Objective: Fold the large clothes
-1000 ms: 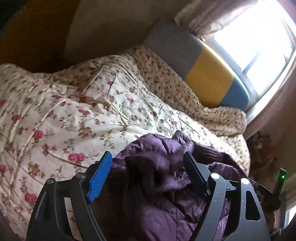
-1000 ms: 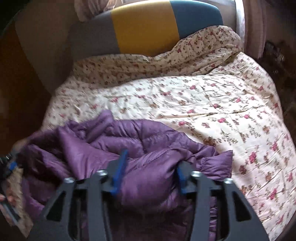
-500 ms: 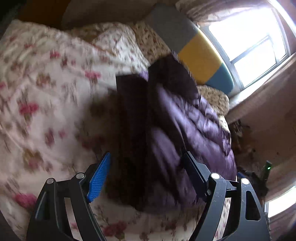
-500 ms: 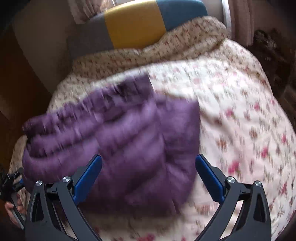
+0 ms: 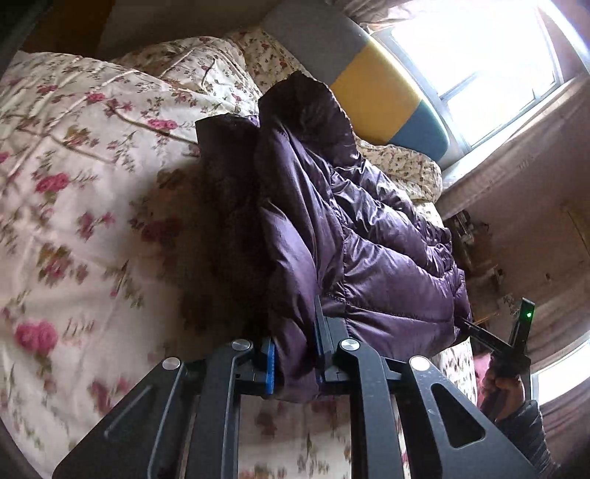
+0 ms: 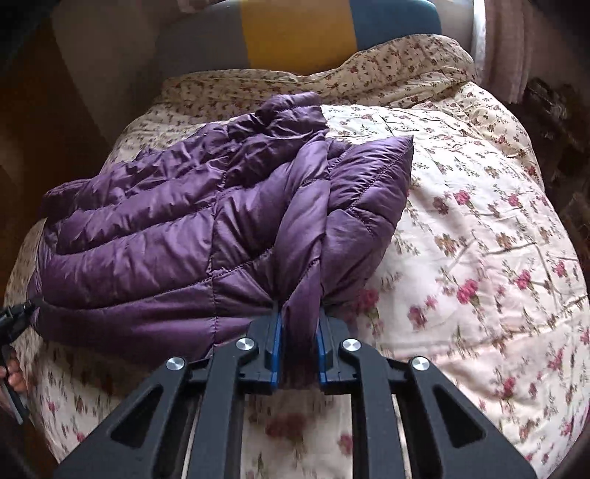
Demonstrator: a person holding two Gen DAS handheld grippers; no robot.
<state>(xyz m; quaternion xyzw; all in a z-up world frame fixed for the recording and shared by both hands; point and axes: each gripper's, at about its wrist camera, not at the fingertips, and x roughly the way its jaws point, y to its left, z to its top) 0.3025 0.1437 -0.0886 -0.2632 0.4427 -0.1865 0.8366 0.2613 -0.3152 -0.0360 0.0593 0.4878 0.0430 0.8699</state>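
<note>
A purple quilted puffer jacket [image 6: 177, 228] lies spread on the floral bedspread, also seen in the left wrist view [image 5: 368, 250]. My left gripper [image 5: 293, 363] is shut on a fold of the jacket's near edge. My right gripper [image 6: 298, 346] is shut on a bunched fold of the jacket's hem, near its right corner. The other gripper shows at the far edge of each view: the right one in the left wrist view [image 5: 512, 339], the left one in the right wrist view [image 6: 11, 320]. Both hold the jacket's near hem, stretched between them.
The bed is covered by a cream floral quilt [image 6: 479, 239] with rumpled folds at the head. A grey, yellow and blue headboard [image 6: 295, 33] stands behind it. A bright window [image 5: 479, 55] is at the right. Dark clutter [image 5: 475, 243] sits beside the bed.
Both grippers were open over the bunched jacket; they have closed on its near edge. The jacket has been flung out and now lies spread across the quilt.
</note>
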